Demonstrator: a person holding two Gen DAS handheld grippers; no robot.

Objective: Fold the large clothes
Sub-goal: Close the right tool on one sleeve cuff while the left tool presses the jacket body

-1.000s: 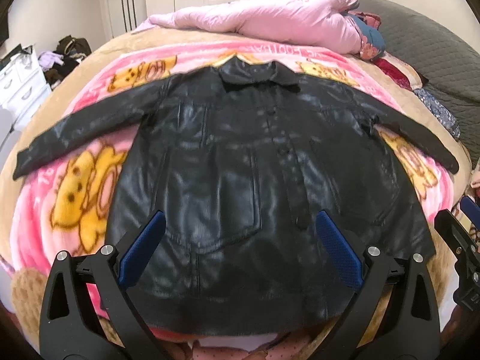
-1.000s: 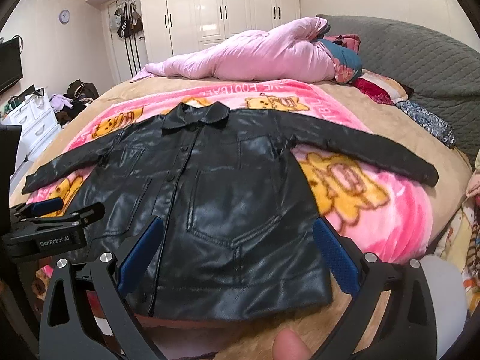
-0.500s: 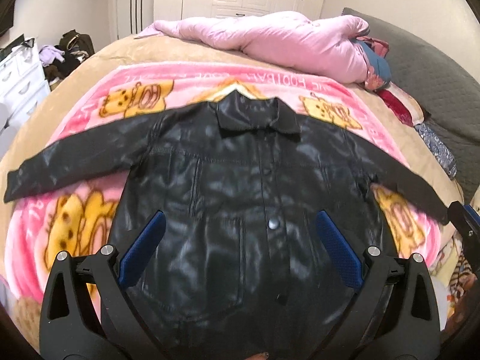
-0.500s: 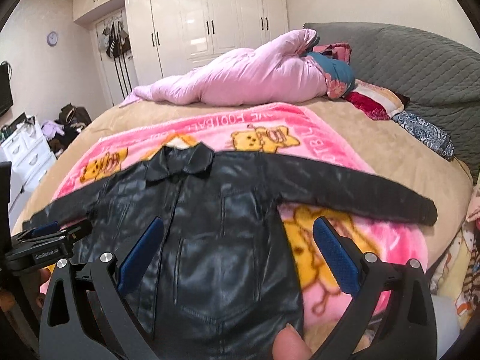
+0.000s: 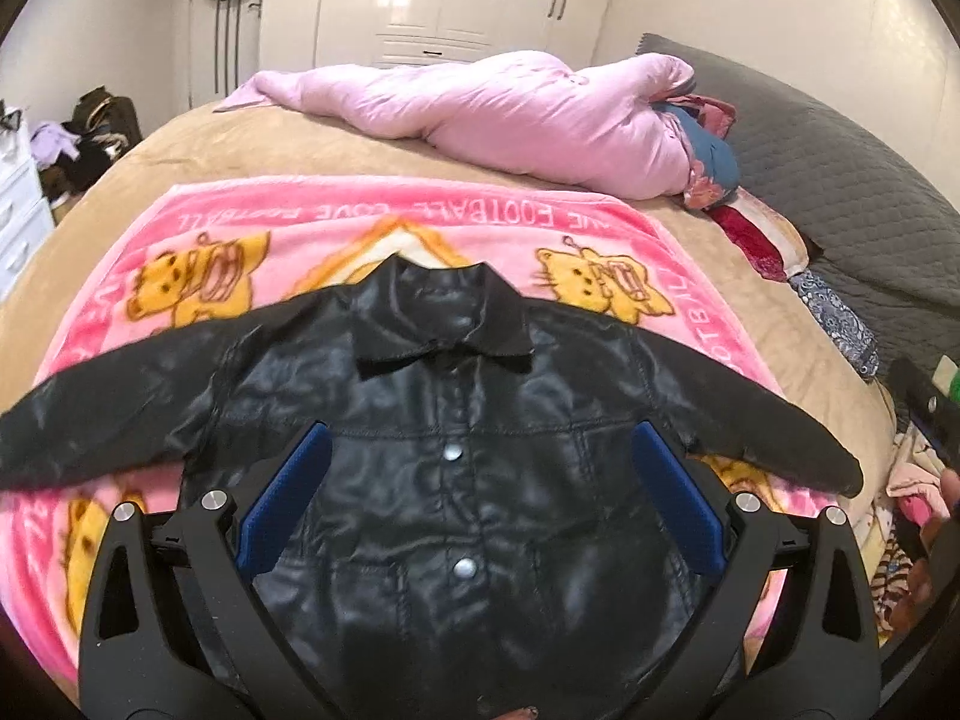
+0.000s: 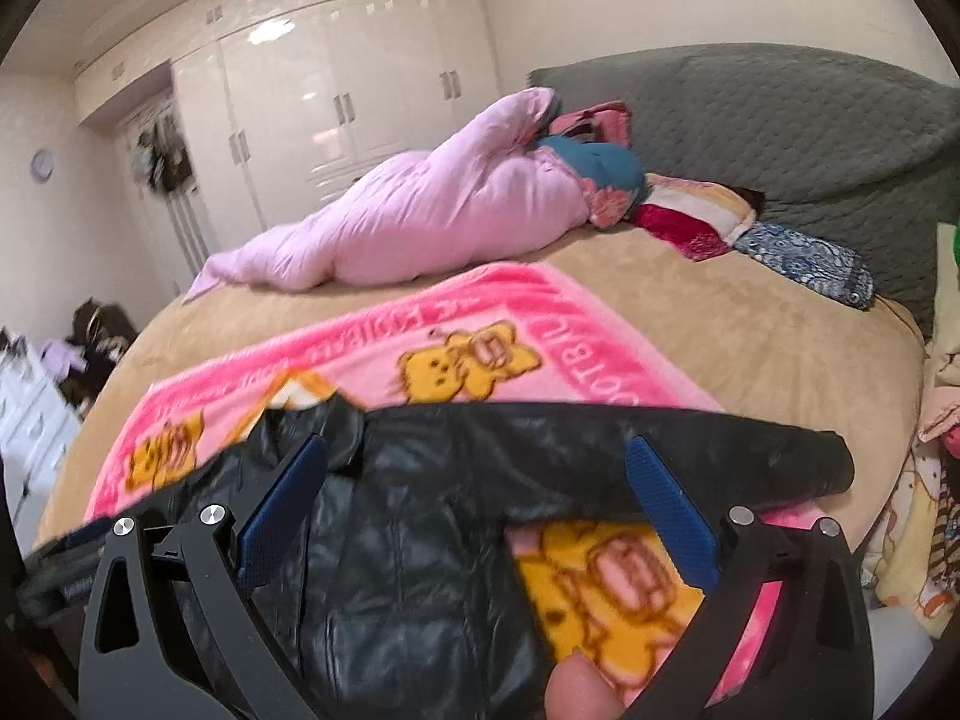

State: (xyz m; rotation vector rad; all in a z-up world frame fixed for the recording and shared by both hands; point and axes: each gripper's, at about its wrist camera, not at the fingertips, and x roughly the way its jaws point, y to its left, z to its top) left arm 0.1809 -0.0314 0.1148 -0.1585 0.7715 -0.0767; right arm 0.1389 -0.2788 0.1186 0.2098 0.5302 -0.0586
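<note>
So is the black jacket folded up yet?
Not yet. The black jacket lies spread flat, buttoned, with both sleeves stretched out sideways on the pink blanket.

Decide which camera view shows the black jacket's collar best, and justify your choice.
The left wrist view: the collar lies sharp, centred and whole above the snaps. In the right wrist view the collar is blurred and sits right beside a finger of the right tool.

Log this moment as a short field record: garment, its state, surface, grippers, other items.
garment: black leather-look jacket
state: spread flat, front up, snapped shut, sleeves out sideways, unfolded
surface: pink cartoon-print blanket on tan bed cover
left gripper: open, empty, over the chest
right gripper: open, empty, near one sleeve
other: pink quilted duvet bundled behind the jacket
</note>
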